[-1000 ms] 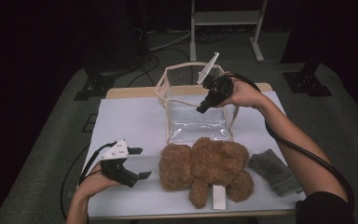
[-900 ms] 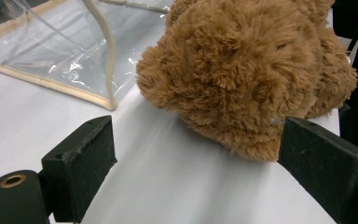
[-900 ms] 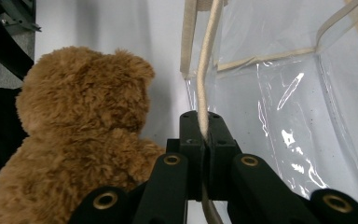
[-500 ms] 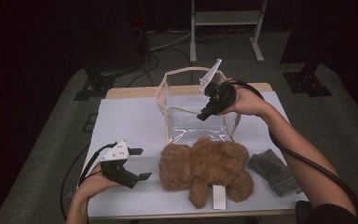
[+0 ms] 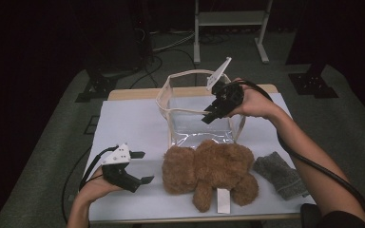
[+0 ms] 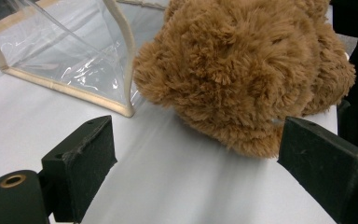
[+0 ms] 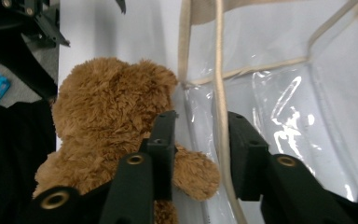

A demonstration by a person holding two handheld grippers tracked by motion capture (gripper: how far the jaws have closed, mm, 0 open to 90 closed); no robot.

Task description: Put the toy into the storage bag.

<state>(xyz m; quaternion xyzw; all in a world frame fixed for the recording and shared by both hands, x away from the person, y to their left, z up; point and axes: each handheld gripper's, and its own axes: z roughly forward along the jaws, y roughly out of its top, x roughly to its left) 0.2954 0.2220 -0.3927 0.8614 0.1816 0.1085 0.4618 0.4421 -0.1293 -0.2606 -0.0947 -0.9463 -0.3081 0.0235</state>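
Observation:
A clear plastic bag (image 5: 190, 128) with cream trim stands open at the table's middle back. My right gripper (image 5: 210, 115) hangs at its near right rim. Its jaws have just been opening, and the cream rim strap (image 7: 220, 70) runs loose through the gap of the right gripper (image 7: 200, 135). A brown teddy bear (image 5: 209, 168) lies face down in front of the bag. My left gripper (image 5: 142, 167) rests open on the table left of the bear. Past the left gripper (image 6: 196, 154), the bear's head (image 6: 242, 70) lies close ahead and the bag's corner (image 6: 70, 51) lies to the left.
A grey folded cloth (image 5: 280, 173) lies right of the bear near the front edge. A white sheet covers the table (image 5: 133, 123). Dark floor, cables and a metal stand (image 5: 228, 28) lie beyond the far edge.
The right gripper's jaws have parted at the bag's rim, and the hand has shifted only slightly. The left gripper and the bear have stayed put.

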